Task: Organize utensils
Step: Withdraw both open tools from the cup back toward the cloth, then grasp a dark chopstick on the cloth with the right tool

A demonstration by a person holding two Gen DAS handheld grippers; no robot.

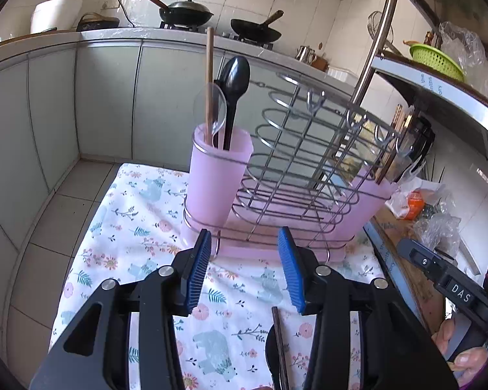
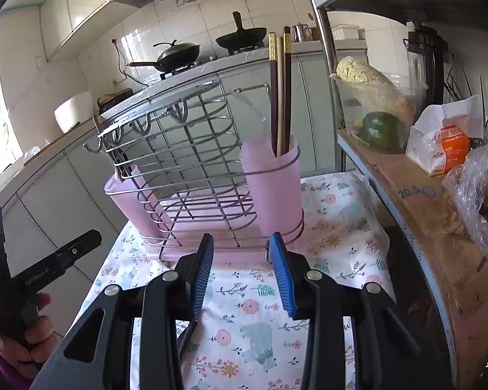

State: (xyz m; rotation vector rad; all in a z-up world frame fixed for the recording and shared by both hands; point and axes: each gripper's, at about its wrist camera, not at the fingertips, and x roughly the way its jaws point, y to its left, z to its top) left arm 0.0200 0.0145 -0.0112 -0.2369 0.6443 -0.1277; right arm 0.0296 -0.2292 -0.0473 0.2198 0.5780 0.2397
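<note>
1. Left gripper (image 1: 244, 266): jaws spread, empty. A dark chopstick (image 1: 280, 341) lies on the bench just below them, long axis along the jaws.
2. Wire rack (image 1: 296, 162): two pink cups. Left cup (image 1: 218, 175) holds two spoons, one chopstick; right cup (image 2: 271, 178) holds three chopsticks.
3. Right gripper (image 2: 242, 271): jaws spread, empty.

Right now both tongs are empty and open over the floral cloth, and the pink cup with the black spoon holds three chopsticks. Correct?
Not quite. In the left wrist view the pink cup with the black spoon holds one chopstick; the three stand in the other cup, per the right wrist view. Left tongs and right tongs are empty and open over the floral cloth.
</note>
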